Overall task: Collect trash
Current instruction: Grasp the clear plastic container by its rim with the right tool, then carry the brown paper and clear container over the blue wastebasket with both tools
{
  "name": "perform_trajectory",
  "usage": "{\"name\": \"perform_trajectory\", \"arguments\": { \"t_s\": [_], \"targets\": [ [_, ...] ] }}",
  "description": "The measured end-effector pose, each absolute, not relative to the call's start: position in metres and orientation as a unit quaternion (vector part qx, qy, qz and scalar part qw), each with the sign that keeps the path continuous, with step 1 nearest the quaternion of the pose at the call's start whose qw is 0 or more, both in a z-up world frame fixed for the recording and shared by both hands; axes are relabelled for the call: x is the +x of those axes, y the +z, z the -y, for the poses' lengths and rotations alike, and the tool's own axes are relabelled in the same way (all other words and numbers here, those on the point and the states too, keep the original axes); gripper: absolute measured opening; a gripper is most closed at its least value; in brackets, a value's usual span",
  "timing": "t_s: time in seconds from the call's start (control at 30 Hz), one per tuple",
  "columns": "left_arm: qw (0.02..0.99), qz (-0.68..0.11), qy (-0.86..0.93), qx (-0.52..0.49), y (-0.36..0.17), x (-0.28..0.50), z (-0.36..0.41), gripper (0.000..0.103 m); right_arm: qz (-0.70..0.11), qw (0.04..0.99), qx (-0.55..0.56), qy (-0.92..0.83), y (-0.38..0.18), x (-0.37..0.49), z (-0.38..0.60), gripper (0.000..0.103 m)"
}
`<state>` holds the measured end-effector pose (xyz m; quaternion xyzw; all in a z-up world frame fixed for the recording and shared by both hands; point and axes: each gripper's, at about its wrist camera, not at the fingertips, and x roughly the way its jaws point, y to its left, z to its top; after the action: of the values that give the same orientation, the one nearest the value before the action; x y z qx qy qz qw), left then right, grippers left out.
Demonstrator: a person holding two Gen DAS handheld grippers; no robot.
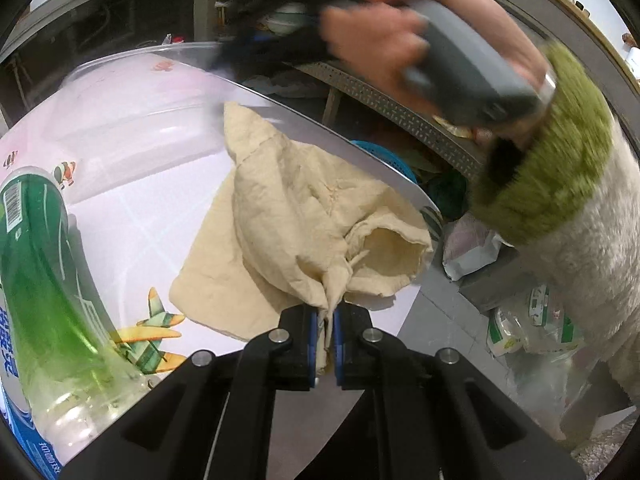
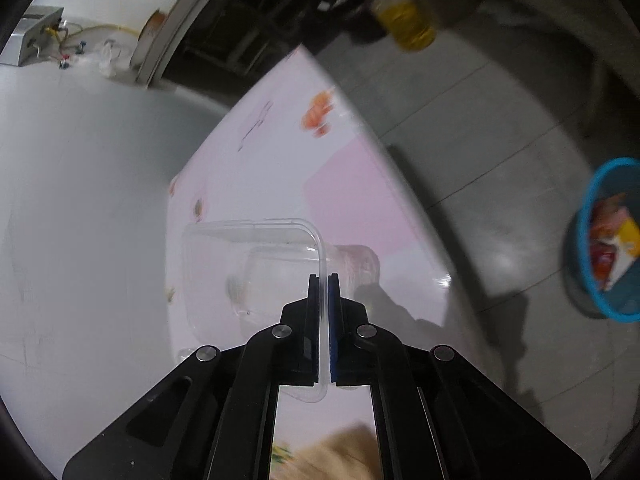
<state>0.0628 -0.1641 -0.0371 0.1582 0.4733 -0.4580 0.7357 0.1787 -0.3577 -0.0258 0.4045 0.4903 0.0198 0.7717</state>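
A crumpled beige cloth (image 1: 304, 208) lies on the pink patterned table (image 1: 132, 216) near its edge. My left gripper (image 1: 326, 314) is shut on a bunched fold of it. In the right wrist view a clear plastic container (image 2: 248, 268) sits on the table (image 2: 340, 168). My right gripper (image 2: 324, 282) is shut on its thin side wall, which runs between the blue pads. A clear cup (image 2: 358, 260) lies just beyond it. The beige cloth (image 2: 340, 456) shows blurred at the bottom edge.
A green plastic bottle (image 1: 44, 272) lies at the table's left. The person's other hand (image 1: 384, 36), in a green and white sleeve, reaches across the top. A blue trash basket (image 2: 608, 240) with wrappers stands on the floor to the right. Plastic bags (image 1: 532, 320) lie on the floor.
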Motion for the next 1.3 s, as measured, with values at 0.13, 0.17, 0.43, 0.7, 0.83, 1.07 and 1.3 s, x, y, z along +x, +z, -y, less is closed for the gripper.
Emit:
{"name": "perform_trajectory", "arguments": {
  "t_s": [0.13, 0.17, 0.43, 0.7, 0.83, 1.07, 1.3],
  "targets": [
    [0.738, -0.475, -0.456, 0.149, -0.037, 0.064, 0.161, 0.006, -0.458, 0.778, 0.43, -0.016, -0.025, 0.132, 0.393, 0.003],
    [0.738, -0.476, -0.455, 0.146, -0.037, 0.065, 0.16, 0.005, -0.452, 0.778, 0.437, -0.021, -0.026, 0.124, 0.398, 0.002],
    [0.749, -0.472, -0.447, 0.129, -0.031, 0.063, 0.154, 0.004, -0.38, 0.762, 0.522, -0.05, -0.043, 0.045, 0.433, 0.002],
    [0.765, -0.442, -0.449, 0.131, -0.003, 0.056, 0.155, 0.004, -0.325, 0.742, 0.583, -0.054, -0.057, -0.008, 0.449, 0.002],
    [0.772, -0.425, -0.454, 0.133, 0.014, 0.053, 0.162, 0.004, -0.296, 0.736, 0.606, -0.063, -0.06, -0.037, 0.466, 0.002],
    [0.769, -0.402, -0.478, 0.137, 0.042, 0.042, 0.198, 0.004, -0.257, 0.723, 0.635, -0.095, -0.074, -0.084, 0.489, 0.002],
    [0.717, -0.426, -0.535, 0.136, 0.051, 0.038, 0.274, 0.004, -0.224, 0.703, 0.657, -0.156, -0.098, -0.144, 0.519, 0.002]
  ]
}}
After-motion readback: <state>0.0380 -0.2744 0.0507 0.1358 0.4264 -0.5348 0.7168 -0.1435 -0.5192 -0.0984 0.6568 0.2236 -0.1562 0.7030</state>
